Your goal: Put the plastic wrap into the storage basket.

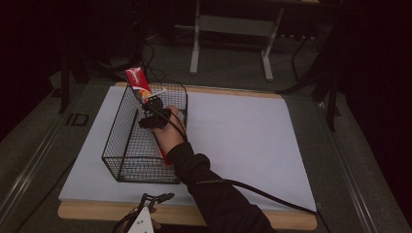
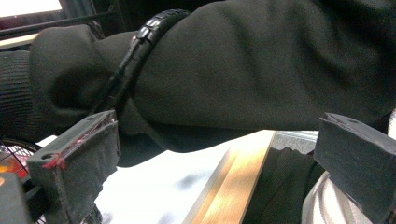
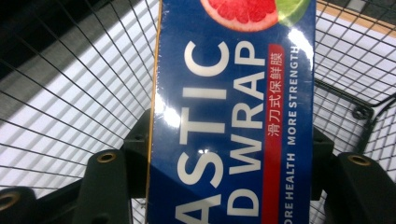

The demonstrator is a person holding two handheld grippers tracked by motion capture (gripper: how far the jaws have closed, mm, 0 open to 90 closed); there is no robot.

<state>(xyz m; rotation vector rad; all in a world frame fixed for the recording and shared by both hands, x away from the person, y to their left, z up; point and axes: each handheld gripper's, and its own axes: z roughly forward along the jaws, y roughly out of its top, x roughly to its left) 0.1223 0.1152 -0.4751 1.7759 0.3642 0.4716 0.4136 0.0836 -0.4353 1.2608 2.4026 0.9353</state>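
On the white surface [image 1: 243, 141], a wire basket [image 1: 124, 145] sits near the left edge. The right gripper [image 1: 154, 112], fingers clenched on a plastic wrap box [image 1: 137, 83], holds it slanting inside; release remains, apparently. The left gripper [image 1: 154, 199] idles at the near edge, fingers spread, empty.

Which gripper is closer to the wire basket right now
Right. The right gripper is over the wire basket, shut on the plastic wrap box. The left gripper sits open at the table's near edge, short of the basket.
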